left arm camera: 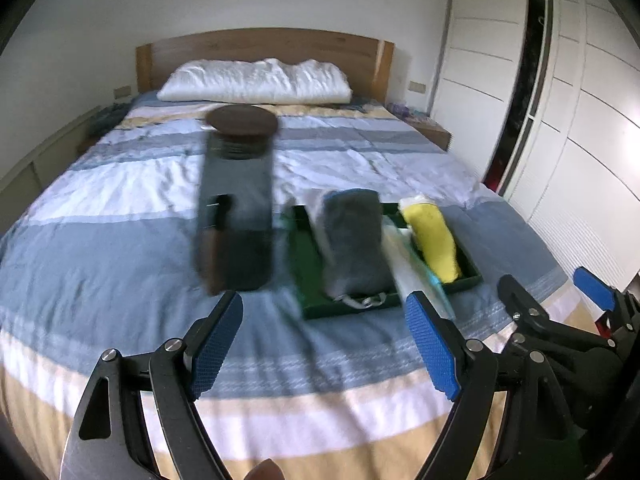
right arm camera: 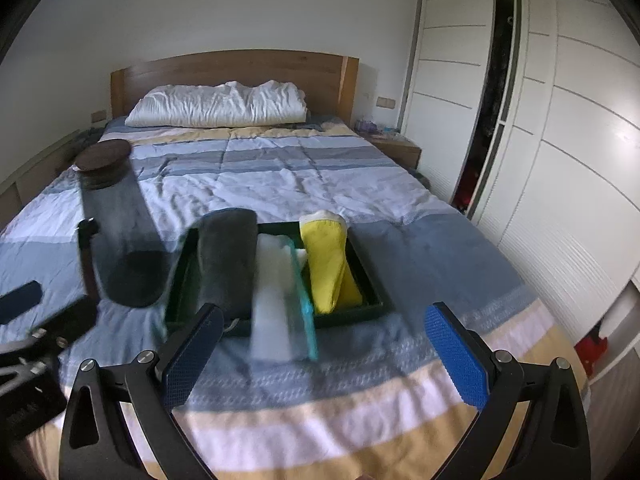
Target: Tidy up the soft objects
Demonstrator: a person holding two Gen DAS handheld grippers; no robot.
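Three soft items are lying in the green tray [right arm camera: 372,276] on the striped bed [right arm camera: 280,168]: a grey rolled cloth [right arm camera: 228,256] at its left, a white folded piece with a teal edge [right arm camera: 276,300] in the middle and hanging over the near rim, and a yellow glove-like item [right arm camera: 326,256] at the right. One tall clear jar with a dark lid [left arm camera: 236,200] is standing on the quilt just left of the tray, apparently holding nothing soft. Both tools are hovering short of the tray: the left gripper [left arm camera: 320,344] is spreading its blue pads wide with nothing between them, and the right gripper [right arm camera: 320,356] is likewise gaping and gripping nothing. Sorting is looking barely begun; every item is waiting in the tray, probably bound for the jar, though blur is hiding finer detail.
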